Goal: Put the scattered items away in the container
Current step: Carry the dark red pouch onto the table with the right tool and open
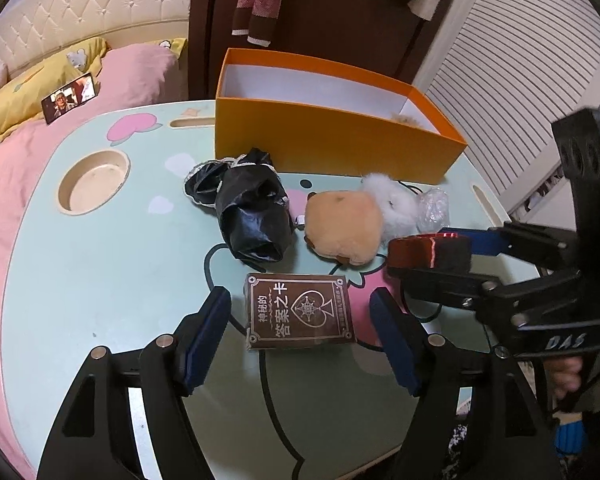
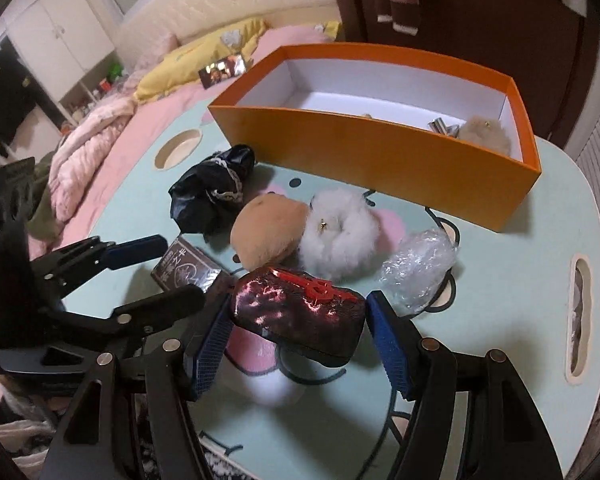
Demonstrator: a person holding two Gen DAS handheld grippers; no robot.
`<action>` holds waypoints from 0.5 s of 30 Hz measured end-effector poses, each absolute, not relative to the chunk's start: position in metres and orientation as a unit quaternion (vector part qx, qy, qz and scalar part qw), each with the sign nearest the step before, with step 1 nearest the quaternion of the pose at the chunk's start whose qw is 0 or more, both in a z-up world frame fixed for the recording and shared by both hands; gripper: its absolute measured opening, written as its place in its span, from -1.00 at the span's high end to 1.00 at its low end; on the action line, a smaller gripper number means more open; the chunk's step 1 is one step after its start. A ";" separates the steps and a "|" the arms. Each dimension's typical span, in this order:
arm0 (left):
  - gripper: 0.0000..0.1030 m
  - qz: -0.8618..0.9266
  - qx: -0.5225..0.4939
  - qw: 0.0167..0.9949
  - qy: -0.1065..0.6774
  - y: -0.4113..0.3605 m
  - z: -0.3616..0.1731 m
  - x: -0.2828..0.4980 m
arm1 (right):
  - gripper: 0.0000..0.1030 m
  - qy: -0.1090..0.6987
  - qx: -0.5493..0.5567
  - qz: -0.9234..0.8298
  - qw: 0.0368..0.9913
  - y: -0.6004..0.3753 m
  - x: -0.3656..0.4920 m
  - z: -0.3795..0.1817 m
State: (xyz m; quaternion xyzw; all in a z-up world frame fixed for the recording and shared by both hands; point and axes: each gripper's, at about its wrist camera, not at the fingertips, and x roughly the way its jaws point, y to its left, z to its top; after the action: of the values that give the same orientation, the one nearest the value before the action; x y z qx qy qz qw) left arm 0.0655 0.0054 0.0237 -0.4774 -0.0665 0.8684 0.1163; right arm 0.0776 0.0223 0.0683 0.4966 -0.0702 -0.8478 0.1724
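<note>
Transport step is judged underway: dark red pouch (image 2: pixel 298 316) is clamped in right gripper (image 2: pixel 298 322) above counter (image 2: pixel 520 280), needing carry into orange box (image 2: pixel 380 152); left gripper (image 1: pixel 300 330) is spread, unclamped, around card box (image 1: pixel 300 312).

left gripper (image 1: pixel 300 312) jaws spread apart, right gripper (image 2: pixel 298 320) clamped, both angled downward.

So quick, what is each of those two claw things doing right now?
Left gripper: open, jaws either side of the brown card box, not pressing it.
Right gripper: shut on the dark red pouch, lifted off the table.
</note>
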 end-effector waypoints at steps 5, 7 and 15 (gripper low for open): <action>-0.40 0.871 -0.473 0.113 -0.072 -0.007 0.032 0.068 | -0.30 -0.053 0.469 -0.867 0.159 0.021 0.083 0.063; -0.40 0.872 -0.471 0.110 -0.074 -0.015 0.037 0.066 | -0.31 -0.049 0.462 -0.871 0.157 0.023 0.083 0.061; -0.40 0.885 -0.449 0.088 -0.087 -0.035 0.058 0.051 | -0.31 -0.013 0.438 -0.885 0.159 0.015 0.090 0.055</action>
State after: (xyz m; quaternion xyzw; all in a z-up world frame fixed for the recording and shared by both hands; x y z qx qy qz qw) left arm 0.0514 -0.0353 0.0580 -0.4485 -0.0872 0.8852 0.0878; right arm 0.0903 0.0151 0.0546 0.4384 -0.0133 -0.8846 0.1585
